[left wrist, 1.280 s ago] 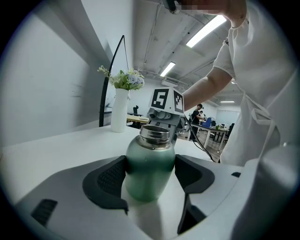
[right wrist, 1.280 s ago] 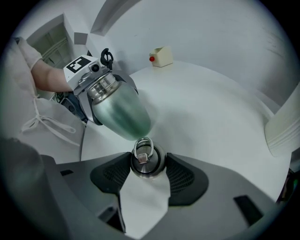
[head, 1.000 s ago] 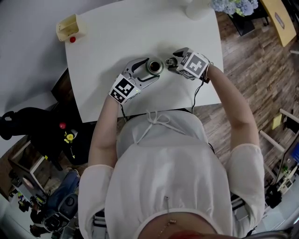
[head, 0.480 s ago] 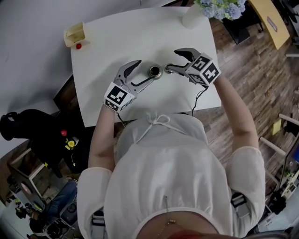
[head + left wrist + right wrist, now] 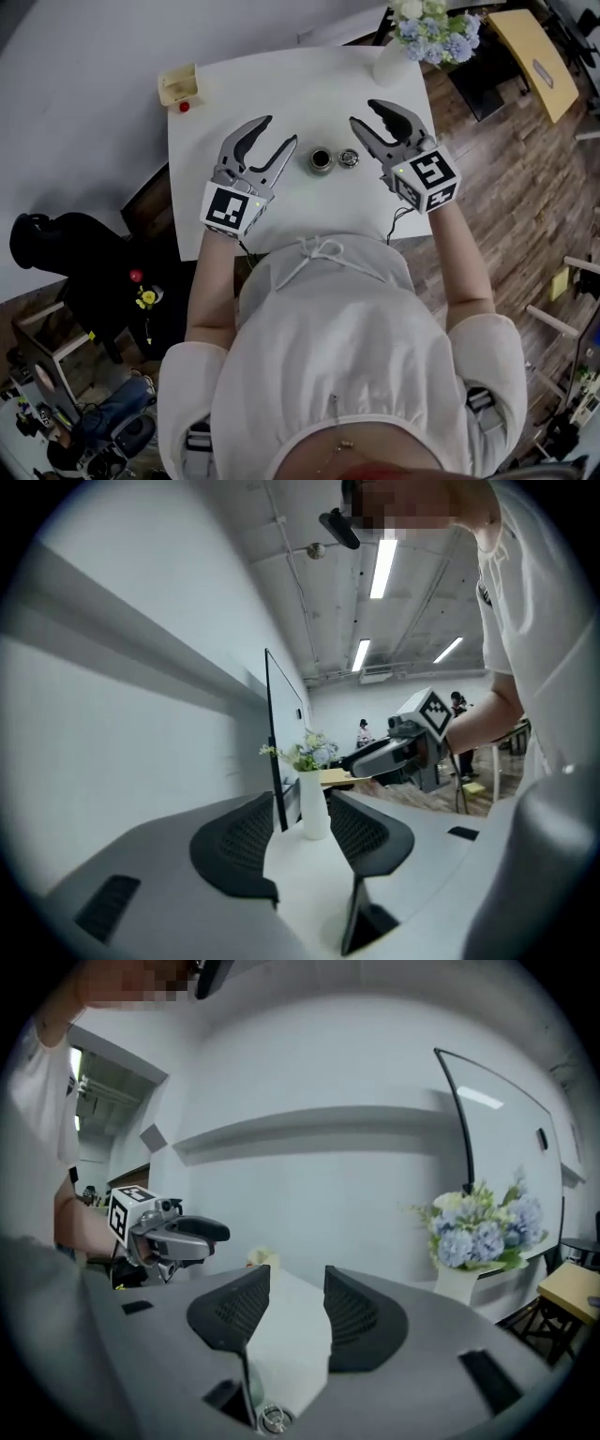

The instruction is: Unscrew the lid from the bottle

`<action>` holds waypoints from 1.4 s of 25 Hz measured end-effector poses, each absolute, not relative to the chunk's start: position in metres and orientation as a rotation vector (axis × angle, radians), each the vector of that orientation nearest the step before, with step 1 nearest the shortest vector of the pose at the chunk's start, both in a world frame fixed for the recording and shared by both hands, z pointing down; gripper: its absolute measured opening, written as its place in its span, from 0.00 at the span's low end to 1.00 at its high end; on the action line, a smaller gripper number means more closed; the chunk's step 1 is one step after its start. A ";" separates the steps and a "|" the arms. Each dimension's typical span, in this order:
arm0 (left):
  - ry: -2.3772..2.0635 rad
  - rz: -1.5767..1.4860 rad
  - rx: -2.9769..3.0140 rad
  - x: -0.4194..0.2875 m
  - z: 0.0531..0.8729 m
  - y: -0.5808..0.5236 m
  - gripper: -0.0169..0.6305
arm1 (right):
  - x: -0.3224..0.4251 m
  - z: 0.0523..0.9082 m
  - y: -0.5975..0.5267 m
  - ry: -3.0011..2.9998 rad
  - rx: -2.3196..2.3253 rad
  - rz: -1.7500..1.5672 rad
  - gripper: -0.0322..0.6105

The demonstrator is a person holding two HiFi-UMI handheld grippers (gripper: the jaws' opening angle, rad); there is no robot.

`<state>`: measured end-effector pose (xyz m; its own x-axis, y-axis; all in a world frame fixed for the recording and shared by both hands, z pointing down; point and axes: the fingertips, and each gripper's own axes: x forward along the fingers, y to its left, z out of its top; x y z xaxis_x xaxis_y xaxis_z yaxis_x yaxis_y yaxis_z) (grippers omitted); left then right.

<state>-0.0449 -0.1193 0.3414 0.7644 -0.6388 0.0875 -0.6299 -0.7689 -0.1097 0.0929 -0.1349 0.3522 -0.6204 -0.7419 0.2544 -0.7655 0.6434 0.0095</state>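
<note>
The left claw (image 5: 302, 825) has just been closing, yet its jaws are apart and empty, in front of the white vase (image 5: 315, 810). The right claw (image 5: 356, 763) hovers right of the vase.

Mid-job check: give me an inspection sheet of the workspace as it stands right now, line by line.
Surface: white rectangular tabletop, mostly bare.
Job's things: small round metal bottle upright, mouth open; its metal lid is off and lies on the table close beside it.
Clutter: pale yellow box with a small red ball at one far corner; white vase of blue and white flowers at the other.
Grippers: left tool and right tool both have their jaws apart. The jaws have just been closing partway, with nothing between them.
Cables: thin dark lead hangs from the right tool.
Surroundings: wood-plank floor, yellow-topped side table, dark bags.
</note>
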 end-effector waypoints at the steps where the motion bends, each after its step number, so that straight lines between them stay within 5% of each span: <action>1: 1.086 -0.195 -2.852 -0.049 0.335 -0.118 0.32 | 0.095 0.343 -0.132 -2.642 1.275 0.130 0.33; 5: 1.197 -0.042 -2.760 -0.059 0.296 -0.112 0.22 | 0.092 0.320 -0.118 -2.676 1.346 0.069 0.28; 11: 1.321 -0.008 -2.716 -0.077 0.275 -0.095 0.08 | 0.097 0.305 -0.102 -2.684 1.488 0.046 0.06; 35: 1.385 -0.088 -2.750 -0.097 0.288 -0.092 0.06 | 0.089 0.309 -0.090 -2.629 1.509 -0.016 0.05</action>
<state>-0.0967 -0.0920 0.2882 0.5946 -0.8037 0.0234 -0.8002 -0.5943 -0.0801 0.0886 -0.0900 0.3095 -0.5000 -0.8613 0.0902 -0.8602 0.5060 0.0638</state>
